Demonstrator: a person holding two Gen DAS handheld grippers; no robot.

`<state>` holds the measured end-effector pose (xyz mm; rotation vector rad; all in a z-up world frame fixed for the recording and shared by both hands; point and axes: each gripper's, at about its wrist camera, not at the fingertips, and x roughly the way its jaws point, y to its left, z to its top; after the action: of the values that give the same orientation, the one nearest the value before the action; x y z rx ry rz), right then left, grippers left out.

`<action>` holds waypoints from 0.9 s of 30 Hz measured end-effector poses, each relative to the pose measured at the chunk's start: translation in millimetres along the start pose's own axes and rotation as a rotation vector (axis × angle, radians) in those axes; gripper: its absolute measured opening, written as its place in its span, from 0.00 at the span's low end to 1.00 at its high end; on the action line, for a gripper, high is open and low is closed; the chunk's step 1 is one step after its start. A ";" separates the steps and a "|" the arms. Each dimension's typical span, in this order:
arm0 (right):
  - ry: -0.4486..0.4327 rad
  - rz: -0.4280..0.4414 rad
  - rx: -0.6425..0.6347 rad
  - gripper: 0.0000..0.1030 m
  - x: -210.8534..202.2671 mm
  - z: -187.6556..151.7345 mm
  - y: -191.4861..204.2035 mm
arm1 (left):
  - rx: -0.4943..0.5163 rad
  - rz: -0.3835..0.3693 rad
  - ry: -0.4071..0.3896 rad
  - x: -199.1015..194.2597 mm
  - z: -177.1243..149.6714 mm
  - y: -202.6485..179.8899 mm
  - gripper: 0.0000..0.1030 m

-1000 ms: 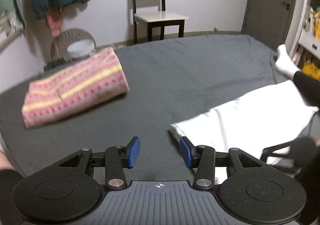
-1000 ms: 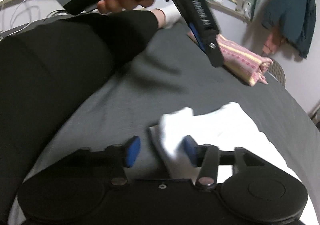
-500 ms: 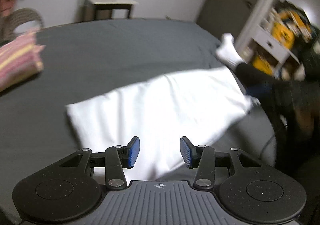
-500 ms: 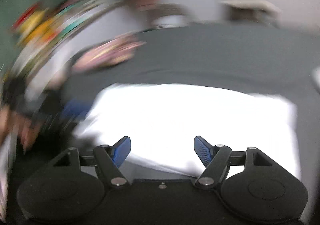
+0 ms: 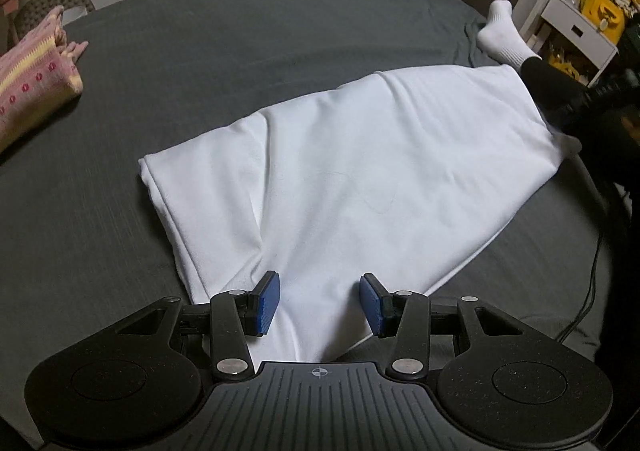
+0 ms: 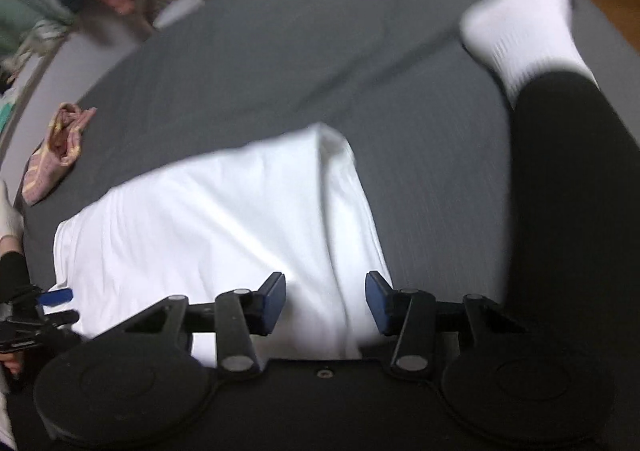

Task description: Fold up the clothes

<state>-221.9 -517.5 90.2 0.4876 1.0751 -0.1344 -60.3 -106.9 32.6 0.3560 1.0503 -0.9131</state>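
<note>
The white garment [image 5: 352, 179] is lying across the middle of the left wrist frame on the grey bedsheet [image 5: 280, 31], looking soft, light and floppy, so it is probably best pinched at a corner or hem edge. The left gripper [image 5: 319, 305] is hovering low at bottom centre, jaws apart over the near edge. The right gripper [image 6: 326, 303] is likewise pointing forward, jaws apart, holding nothing.

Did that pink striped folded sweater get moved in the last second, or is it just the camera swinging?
Cannot tell for sure, but probably not: the pink striped sweater lies by the wicker chair as before, so the camera likely swung.
</note>
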 end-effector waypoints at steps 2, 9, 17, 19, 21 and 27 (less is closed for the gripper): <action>-0.059 -0.008 -0.044 0.43 7.8 12.4 3.3 | 0.018 0.015 0.003 -2.4 -2.2 -3.9 0.44; -0.091 0.077 -0.049 0.04 28.5 33.5 -5.7 | 0.040 0.033 -0.004 -4.4 -3.2 -6.6 0.44; -0.165 0.038 -0.086 0.06 35.6 54.5 -16.2 | 0.070 0.047 -0.006 -4.7 -5.3 -9.6 0.44; -0.095 0.004 -0.060 0.11 41.6 53.1 -17.0 | 0.072 0.056 -0.001 -7.1 -4.6 -12.4 0.44; -0.086 -0.005 -0.023 0.29 31.8 49.7 -18.5 | 0.073 0.065 0.007 -11.3 -3.4 -16.0 0.44; -0.018 0.072 0.041 0.55 -15.5 30.1 -23.3 | 0.098 -0.034 -0.174 -45.5 -4.2 -37.2 0.44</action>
<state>-212.8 -553.5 107.8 0.5602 1.0378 -0.0975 -100.6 -104.8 75.6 0.3344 0.8564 -1.0095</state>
